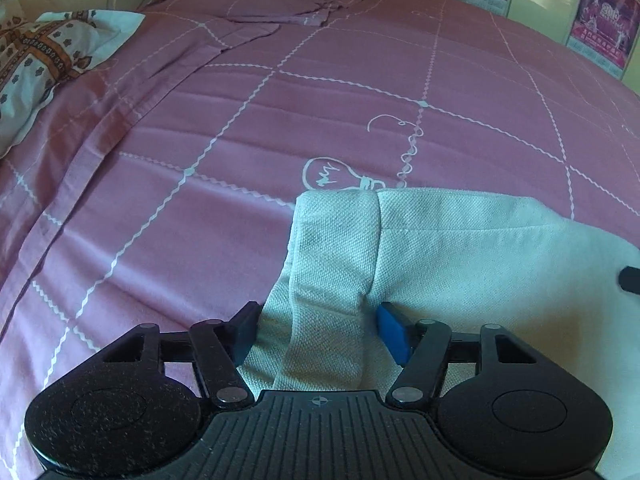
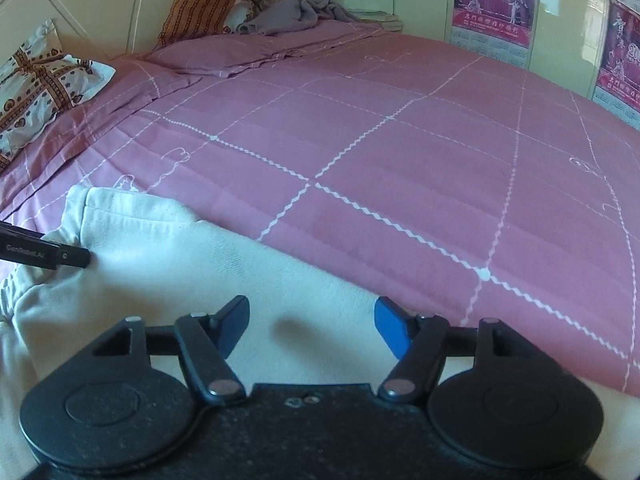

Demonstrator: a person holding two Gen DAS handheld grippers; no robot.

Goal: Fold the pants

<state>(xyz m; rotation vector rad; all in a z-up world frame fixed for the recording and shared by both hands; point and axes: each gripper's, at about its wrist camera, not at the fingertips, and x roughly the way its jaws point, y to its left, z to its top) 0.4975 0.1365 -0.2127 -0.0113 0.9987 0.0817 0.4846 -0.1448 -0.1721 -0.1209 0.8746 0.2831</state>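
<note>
The white textured pants (image 1: 460,256) lie on the pink bed cover, also in the right wrist view (image 2: 168,264). My left gripper (image 1: 316,328) is open, its fingers (image 1: 394,332) on either side of a raised fold at the pants' left end. My right gripper (image 2: 310,326) is open just above the pants' edge, with flat cloth between its fingers (image 2: 390,326). The left gripper's tip (image 2: 52,256) shows at the left of the right wrist view; the right gripper's tip (image 1: 630,278) shows at the right edge of the left wrist view.
The pink checked bed cover (image 2: 400,152) spreads ahead. Patterned pillows (image 1: 44,64) (image 2: 44,80) lie at the left. A grey garment (image 2: 296,14) and an orange pillow (image 2: 204,0) lie at the headboard. Posters (image 2: 494,0) hang on the wardrobe at the right.
</note>
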